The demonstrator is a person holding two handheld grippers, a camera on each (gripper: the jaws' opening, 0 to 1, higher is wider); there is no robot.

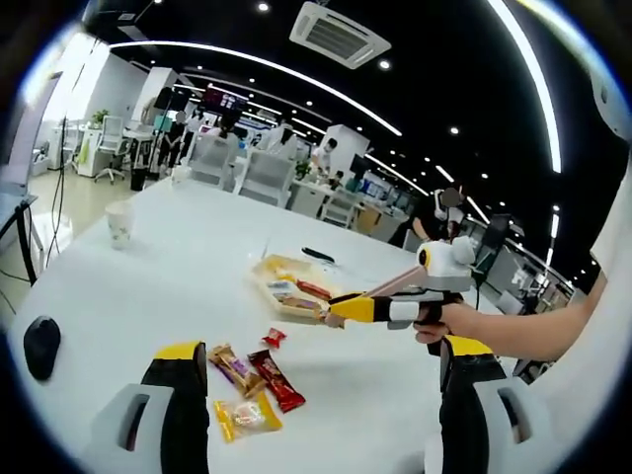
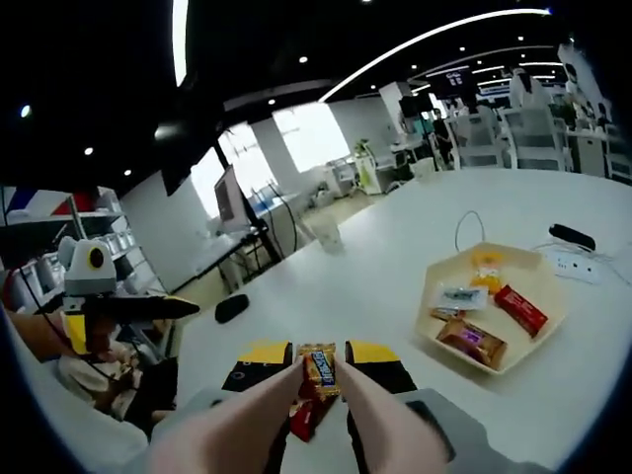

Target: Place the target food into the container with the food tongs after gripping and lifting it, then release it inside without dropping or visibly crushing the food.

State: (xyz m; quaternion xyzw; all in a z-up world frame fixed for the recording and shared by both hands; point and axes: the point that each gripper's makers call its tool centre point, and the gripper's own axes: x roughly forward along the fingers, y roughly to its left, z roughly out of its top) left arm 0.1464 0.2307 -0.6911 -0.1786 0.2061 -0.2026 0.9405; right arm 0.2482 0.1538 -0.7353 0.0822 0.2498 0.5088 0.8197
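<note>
Jaws on your left gripper [image 1: 321, 395] stand wide apart, gripping nothing, over loose snacks [image 1: 259, 387] on the near side of the white desk [image 1: 148, 286]. Far right, your right gripper [image 1: 341, 309] reaches toward the tray [image 1: 286, 286], also on the desk.

Right gripper view: right gripper clamps the food tongs [image 2: 318, 415], whose tips pinch an orange snack bar [image 2: 320, 367], lifted. Tray sits far right, already holding several packets. Grip and lift look done; carry over the tray and release remain.
</note>
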